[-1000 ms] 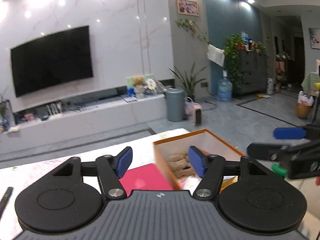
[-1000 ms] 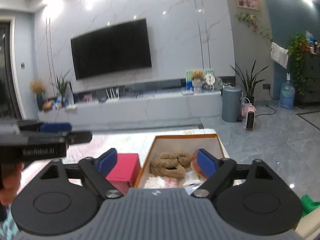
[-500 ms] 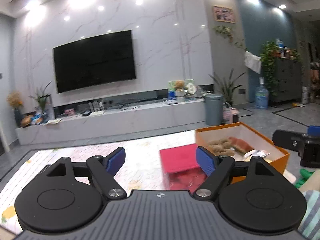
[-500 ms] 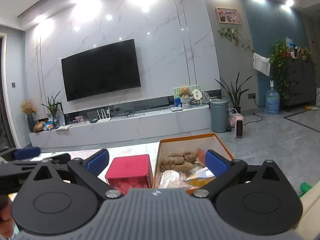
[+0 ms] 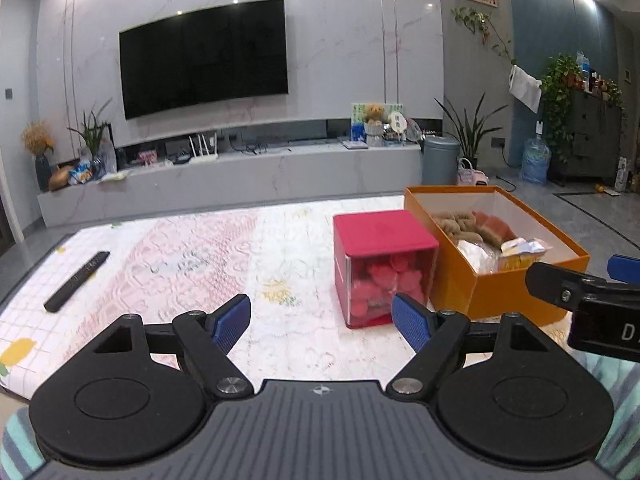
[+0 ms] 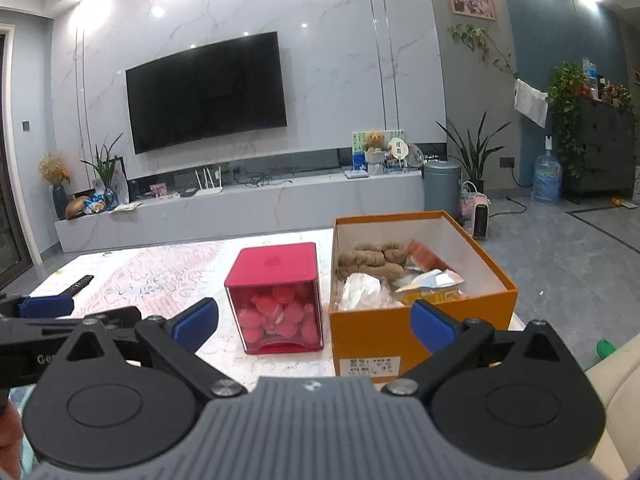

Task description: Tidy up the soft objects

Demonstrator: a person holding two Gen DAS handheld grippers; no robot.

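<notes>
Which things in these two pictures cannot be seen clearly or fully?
- Orange box: its label in the right wrist view is too small to read.
- Lower contents of the orange box: hidden by the beige plush and wrappers on top, both views.
- Right gripper: cut off by the edge in the left wrist view.
- Red box: pink pieces inside are blurred; what they are is unclear.

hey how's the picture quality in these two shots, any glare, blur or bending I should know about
Left wrist view: fisheye bends the walls, ceiling lights flare, the tablecloth looks slightly soft, the red box reads clearly. Right wrist view: stronger glare from ceiling spots on the marble wall, the orange box sharp, edges curved.
</notes>
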